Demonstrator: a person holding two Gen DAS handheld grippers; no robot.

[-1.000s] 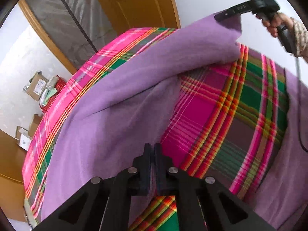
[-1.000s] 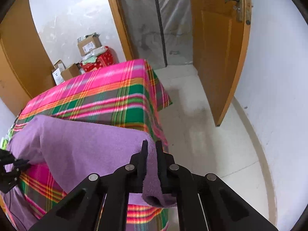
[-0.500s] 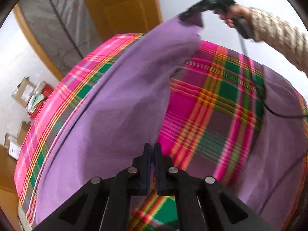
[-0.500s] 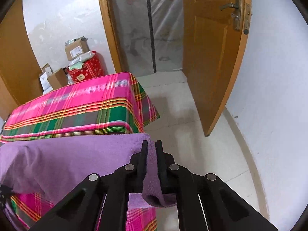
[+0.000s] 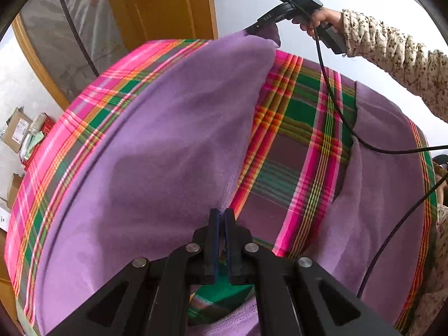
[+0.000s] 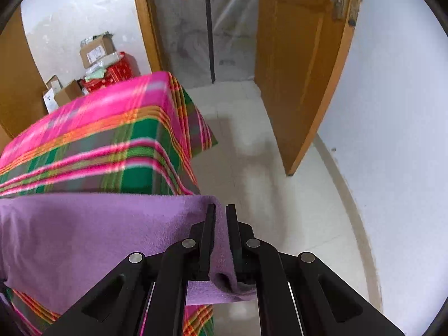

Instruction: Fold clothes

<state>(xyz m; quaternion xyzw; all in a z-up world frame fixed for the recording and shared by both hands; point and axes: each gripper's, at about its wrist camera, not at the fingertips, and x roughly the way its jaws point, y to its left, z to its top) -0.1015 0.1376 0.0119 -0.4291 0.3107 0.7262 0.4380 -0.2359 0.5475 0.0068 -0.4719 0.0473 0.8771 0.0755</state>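
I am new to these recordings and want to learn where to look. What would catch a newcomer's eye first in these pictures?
First, the purple cloth, lifted and stretched between the two tongs: the left tongs pinch its near edge, the right tongs its far corner. Beneath it lies the bright pink and green plaid tablecloth. Behind, an orange wooden door stands open.

The purple fleece garment (image 5: 173, 140) is soft and plain, without pattern. One long edge is lifted off the plaid cloth (image 5: 296, 151) and stretched taut between two raised corners, so a broad flap (image 6: 84, 232) hangs in the air. Its other part (image 5: 378, 196) lies flat on the plaid cloth, lightly creased.
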